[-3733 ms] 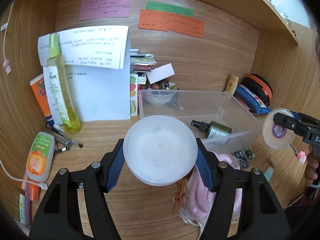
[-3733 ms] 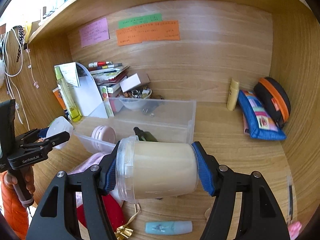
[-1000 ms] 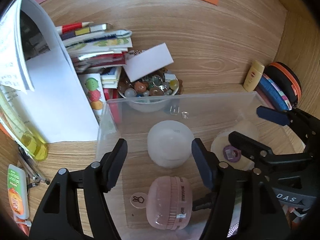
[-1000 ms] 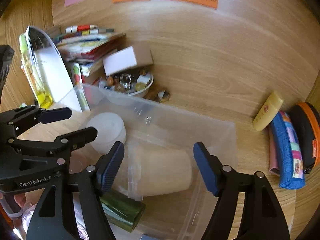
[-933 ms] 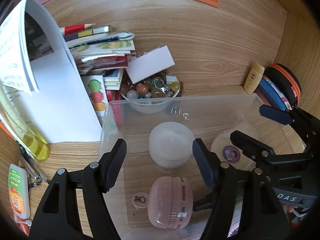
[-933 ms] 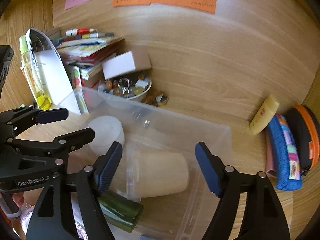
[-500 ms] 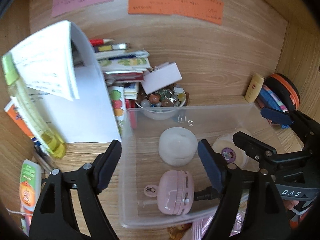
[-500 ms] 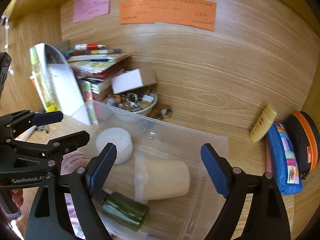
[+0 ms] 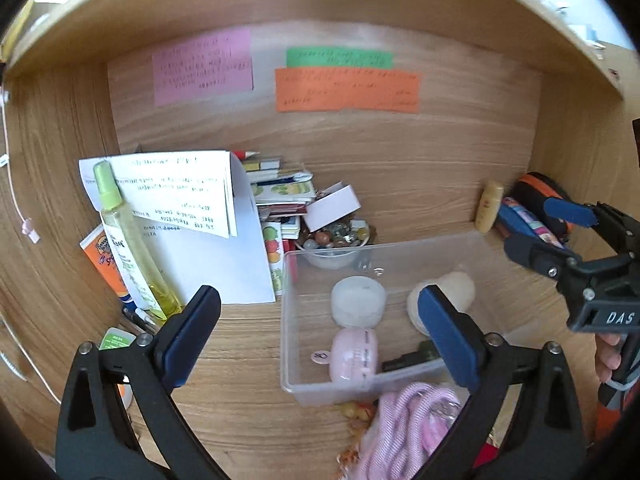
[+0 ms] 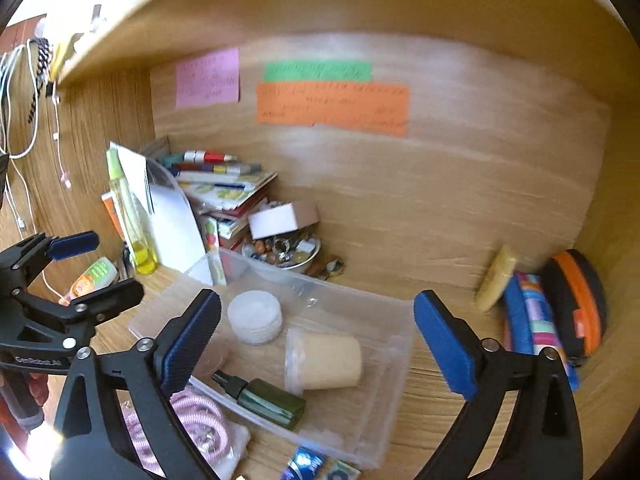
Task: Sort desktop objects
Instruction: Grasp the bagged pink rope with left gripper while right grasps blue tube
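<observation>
Right wrist: cream jar (image 10: 326,362) lies sideways, lid seemingly leftward.

Two wrist fisheyes, angled down from close above the desk (image 9: 248,360).
Both faced the back wall, sharing the clear bin (image 9: 392,248) (image 10: 360,300).

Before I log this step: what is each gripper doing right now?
Left gripper: open, jaws just widened, holding nothing.
Right gripper: open, jaws just widened, holding nothing.

left tool (image 9: 316,334) gaping empty, right tool (image 10: 316,342) likewise
</observation>
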### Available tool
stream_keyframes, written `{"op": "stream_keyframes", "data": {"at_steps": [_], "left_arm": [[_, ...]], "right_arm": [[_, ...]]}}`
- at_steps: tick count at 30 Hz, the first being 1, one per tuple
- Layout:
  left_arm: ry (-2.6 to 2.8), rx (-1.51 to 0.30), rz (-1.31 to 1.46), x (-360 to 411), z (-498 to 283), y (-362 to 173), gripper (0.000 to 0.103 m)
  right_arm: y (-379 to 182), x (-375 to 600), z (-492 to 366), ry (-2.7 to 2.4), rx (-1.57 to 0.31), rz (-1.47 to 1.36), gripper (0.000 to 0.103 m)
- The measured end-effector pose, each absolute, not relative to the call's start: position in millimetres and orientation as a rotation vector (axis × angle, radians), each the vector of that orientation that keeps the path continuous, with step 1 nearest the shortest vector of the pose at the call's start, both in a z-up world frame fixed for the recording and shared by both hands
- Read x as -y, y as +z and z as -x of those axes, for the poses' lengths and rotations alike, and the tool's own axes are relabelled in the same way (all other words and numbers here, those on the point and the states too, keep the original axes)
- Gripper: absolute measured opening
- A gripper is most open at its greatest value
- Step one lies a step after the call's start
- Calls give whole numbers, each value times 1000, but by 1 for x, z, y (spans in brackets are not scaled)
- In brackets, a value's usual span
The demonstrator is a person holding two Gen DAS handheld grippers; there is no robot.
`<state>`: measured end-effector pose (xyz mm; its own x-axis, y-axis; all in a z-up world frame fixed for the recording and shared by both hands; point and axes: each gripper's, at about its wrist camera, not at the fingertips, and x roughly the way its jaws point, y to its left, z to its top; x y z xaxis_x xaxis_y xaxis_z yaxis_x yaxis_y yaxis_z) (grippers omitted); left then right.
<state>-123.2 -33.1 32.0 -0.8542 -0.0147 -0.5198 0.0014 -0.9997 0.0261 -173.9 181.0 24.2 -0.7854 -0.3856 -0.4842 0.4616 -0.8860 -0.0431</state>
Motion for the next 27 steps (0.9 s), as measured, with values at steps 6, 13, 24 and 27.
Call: {"op": "stream_keyframes", "data": {"at_steps": [6,13,24,27], "left_arm": [[-3073,28,-835,23,104,26,101],[-3115,-6,-964,14,95,0,101],[-3166,-114,-1378,1,106,-51,101],[-3143,-93,-1440,-5,109,-58,101]], "right_arm": [[28,-199,138,-2657,-219,-593,103],[10,-220,110,-2724,-212,-631,103],[-40,-257,89,-2749,-122,-877,103],[-53,-261,83,-2731,-113,-935,103]]}}
